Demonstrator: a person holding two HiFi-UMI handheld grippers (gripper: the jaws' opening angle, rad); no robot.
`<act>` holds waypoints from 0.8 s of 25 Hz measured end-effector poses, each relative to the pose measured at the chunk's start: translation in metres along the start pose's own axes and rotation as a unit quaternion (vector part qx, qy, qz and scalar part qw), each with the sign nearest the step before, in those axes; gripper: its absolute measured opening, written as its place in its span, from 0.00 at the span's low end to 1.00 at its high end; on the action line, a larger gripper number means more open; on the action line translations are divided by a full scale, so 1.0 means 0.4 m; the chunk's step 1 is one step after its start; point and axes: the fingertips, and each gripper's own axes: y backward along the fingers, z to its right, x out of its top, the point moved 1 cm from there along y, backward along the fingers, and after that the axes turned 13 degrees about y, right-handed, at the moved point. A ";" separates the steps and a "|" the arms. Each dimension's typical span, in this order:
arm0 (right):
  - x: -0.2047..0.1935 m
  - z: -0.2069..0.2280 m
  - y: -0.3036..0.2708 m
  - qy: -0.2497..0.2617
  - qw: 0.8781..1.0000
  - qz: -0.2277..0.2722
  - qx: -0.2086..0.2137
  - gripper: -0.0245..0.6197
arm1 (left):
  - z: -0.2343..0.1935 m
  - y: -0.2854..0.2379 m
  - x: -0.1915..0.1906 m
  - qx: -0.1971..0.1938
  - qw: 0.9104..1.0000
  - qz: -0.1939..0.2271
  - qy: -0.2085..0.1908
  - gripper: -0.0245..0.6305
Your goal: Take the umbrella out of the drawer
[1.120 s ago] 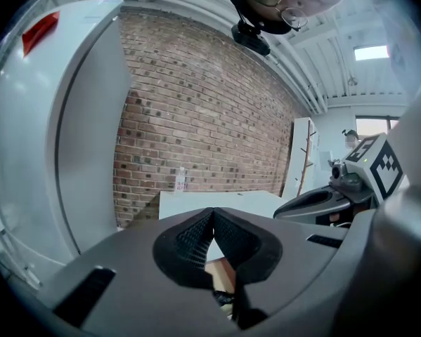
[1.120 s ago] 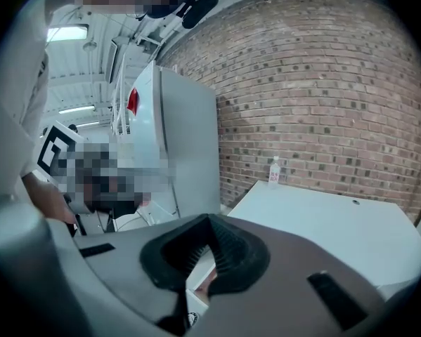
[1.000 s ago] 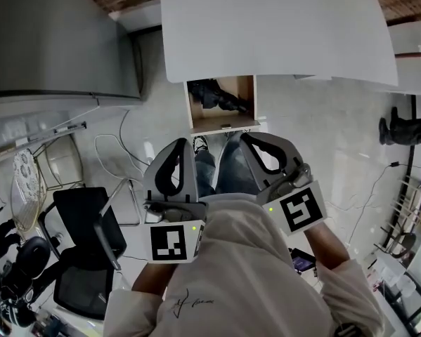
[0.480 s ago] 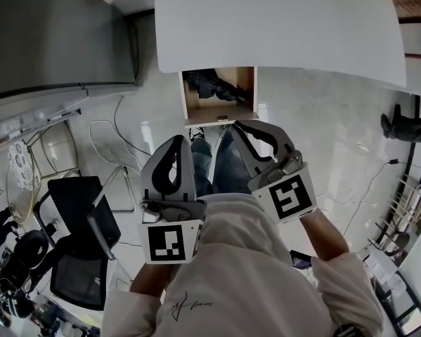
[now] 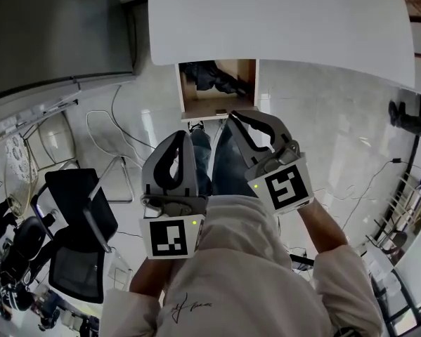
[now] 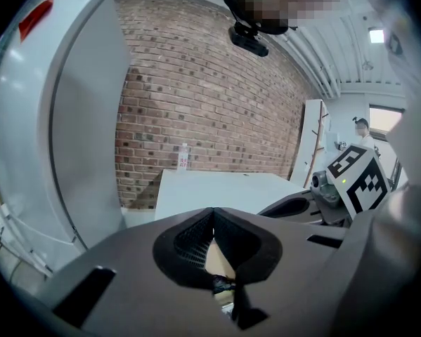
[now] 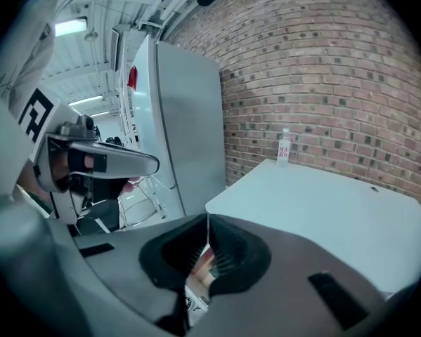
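Under the bench [image 5: 280,20], near edge: drawer [image 5: 217,108] standing open
Umbrella [image 5: 214,77]: dark, lying inside the drawer, untouched
Left claw [image 5: 186,140]: clenched, empty, nearer than the drawer
Right claw [image 5: 237,120]: clenched, empty, beside left claw

Drawer [image 5: 221,105] back hidden under table [image 5: 280,20]; dark contents [image 5: 211,76] inside indistinct. Bottle [image 6: 183,156] label too small to read.

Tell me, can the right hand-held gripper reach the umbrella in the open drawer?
Probably yes: the drawer stands open, the dark umbrella lies exposed, nothing blocks the right hand-held gripper. Its jaws are shut and must open first.
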 end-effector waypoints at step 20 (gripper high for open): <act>-0.174 -0.009 -0.153 0.012 0.999 -0.037 0.011 0.13 | -0.067 -0.121 -0.141 0.020 0.999 -0.024 0.020 0.06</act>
